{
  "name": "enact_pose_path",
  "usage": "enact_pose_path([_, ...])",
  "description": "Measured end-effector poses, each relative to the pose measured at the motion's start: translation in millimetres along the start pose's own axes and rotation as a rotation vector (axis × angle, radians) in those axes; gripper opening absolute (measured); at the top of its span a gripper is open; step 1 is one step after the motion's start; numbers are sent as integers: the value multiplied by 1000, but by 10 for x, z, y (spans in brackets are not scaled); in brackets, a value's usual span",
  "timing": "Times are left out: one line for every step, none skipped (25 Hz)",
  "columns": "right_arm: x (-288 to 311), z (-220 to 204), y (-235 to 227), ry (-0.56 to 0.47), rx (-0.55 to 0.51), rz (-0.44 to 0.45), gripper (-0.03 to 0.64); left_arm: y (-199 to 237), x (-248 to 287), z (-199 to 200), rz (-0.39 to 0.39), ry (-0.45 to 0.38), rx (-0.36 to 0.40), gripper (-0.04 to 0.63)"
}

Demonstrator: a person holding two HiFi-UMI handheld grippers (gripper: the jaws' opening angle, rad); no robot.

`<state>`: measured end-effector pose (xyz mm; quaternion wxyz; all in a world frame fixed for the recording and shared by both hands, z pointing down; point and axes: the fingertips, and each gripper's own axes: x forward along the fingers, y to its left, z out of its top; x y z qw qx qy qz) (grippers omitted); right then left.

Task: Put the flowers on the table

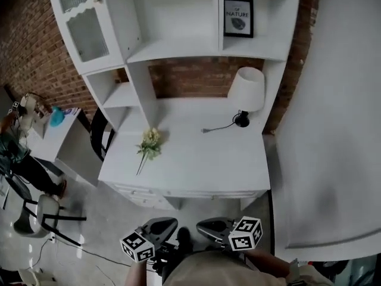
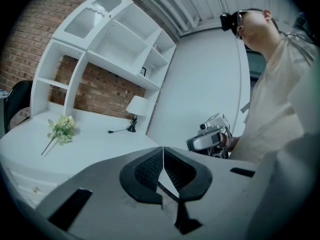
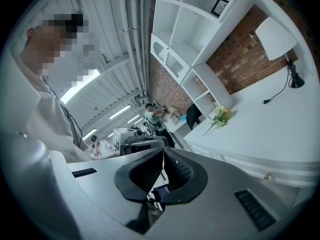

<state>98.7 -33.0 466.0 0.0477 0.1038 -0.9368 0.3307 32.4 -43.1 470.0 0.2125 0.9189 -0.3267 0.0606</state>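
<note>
Holding both tools low against my body, I have the 2 of them level with each other at the bottom edge of the head view, well short of the table [image 1: 196,165]. My left gripper [image 1: 168,223] is clenched, its 2 jaws pressed tip to tip with nothing between them, as the left gripper view [image 2: 163,156] shows plainly. My right gripper [image 1: 204,224] is clenched the same way and is just as empty [image 3: 163,159].

The flowers [image 1: 149,143] lie flat on the white tabletop, toward its left side, blooms pointing at the shelves and stems pointing at the front edge. Neither tool touches them; they sit well apart from both. From the left gripper view the flowers [image 2: 61,129] show far off to the left, and from the right gripper view [image 3: 220,116] off to the right.

On the right rear of the table stands a lamp [image 1: 246,90] with a white shade, its cord [image 1: 218,127] trailing left across the top. A framed picture [image 1: 239,16] sits in an upper shelf, and a dark chair [image 1: 97,133] stands beside the table's left end.
</note>
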Motion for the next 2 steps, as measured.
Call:
enact_pose_path([-23, -56, 86, 12, 20, 16, 26, -83, -57, -29, 16, 16, -21, 12])
enact_pose_path([-50, -111, 176, 24, 41, 31, 27, -170, -115, -57, 32, 32, -41, 12])
